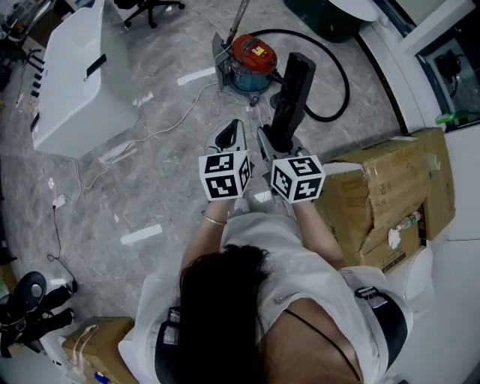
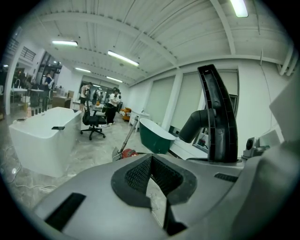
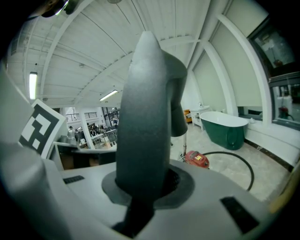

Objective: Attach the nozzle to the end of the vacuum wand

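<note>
Approach step: the right gripper [image 1: 271,142] pinches the black floor nozzle [image 1: 292,94] upright between its jaws, while the left gripper [image 1: 231,133] is empty, its jaws pressed together. The metal wand [image 1: 240,19] leans beside the red canister vacuum [image 1: 251,58] on the floor ahead, well apart from the nozzle. The next move probably calls for steadying the wand with the left gripper and aligning the nozzle's socket with its end.

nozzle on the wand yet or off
Off. The black nozzle sits clamped in the right gripper, up in the air; the metal wand leans by the red vacuum on the floor, apart from it.
</note>
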### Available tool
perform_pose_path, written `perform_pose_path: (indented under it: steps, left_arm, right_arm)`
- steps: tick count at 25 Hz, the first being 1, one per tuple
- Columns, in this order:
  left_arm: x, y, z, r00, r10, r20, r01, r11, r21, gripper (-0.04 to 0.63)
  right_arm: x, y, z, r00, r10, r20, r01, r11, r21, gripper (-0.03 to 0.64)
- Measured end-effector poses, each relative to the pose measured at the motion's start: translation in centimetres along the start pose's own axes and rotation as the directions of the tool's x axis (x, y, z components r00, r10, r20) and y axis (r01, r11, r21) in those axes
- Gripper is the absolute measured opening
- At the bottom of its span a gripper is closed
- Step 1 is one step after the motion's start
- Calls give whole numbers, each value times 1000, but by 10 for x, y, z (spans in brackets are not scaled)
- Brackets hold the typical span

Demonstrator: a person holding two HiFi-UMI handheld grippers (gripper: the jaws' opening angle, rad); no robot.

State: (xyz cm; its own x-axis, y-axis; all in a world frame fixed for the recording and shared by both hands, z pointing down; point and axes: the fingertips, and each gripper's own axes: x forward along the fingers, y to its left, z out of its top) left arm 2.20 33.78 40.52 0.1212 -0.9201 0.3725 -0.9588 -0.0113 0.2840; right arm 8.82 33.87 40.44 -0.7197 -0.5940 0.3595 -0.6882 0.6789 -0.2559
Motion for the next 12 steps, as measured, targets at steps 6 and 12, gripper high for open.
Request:
perform_pose_path:
  steps: [6,12]
  left_arm:
    - [6,12,8,1000,-8,5,8,1000,0,3]
    - [5,16,8,1000,7,2,-7,1000,-4,3]
  right_arm:
    - [15,7,2,1000,2,-7,-2,1000,22,58]
    - [13,6,-3,1000,-4,-24,5,1000,23,58]
